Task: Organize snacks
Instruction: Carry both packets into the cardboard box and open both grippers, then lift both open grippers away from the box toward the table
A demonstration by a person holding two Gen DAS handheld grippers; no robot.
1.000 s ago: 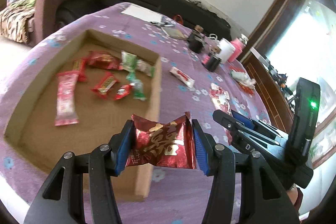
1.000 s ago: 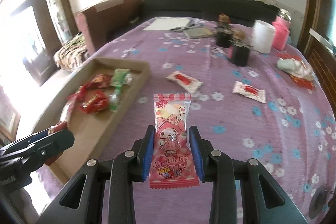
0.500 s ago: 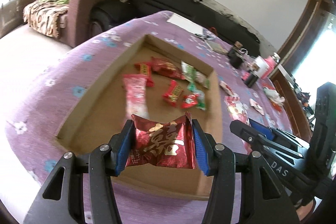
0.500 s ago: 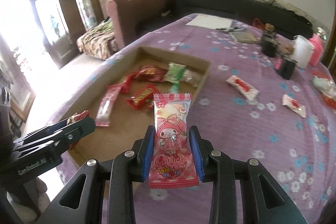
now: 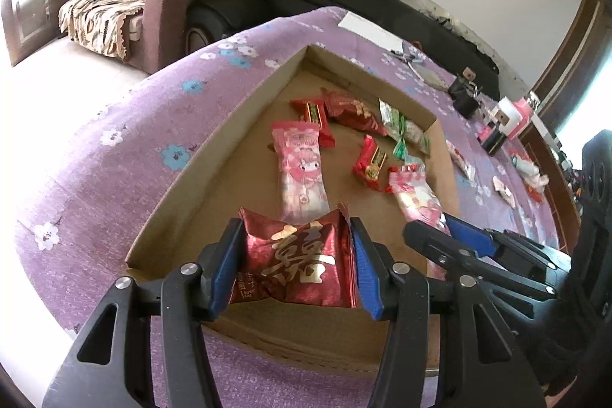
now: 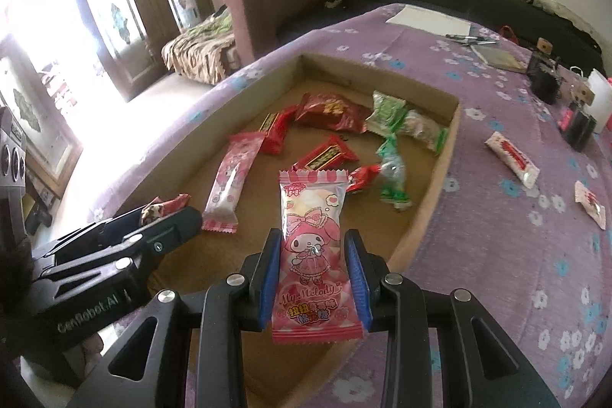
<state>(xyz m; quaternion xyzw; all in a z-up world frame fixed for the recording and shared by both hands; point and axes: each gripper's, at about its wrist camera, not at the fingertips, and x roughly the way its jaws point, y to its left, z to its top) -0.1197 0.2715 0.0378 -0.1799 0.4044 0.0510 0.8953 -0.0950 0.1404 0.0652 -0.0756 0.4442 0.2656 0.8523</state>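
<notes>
Claws first: the left claw is clamped on a red foil snack packet, the right claw is pinching a pink cartoon candy bag upright. Both hang over the near end of the cardboard tray, with several wrapped snacks lying inside. Beyond, on the purple flowered desk, two small white-and-red packets lie loose.

Red foil snack and pink cartoon snack, both upright above cardboard tray of wrapped snacks.
</notes>
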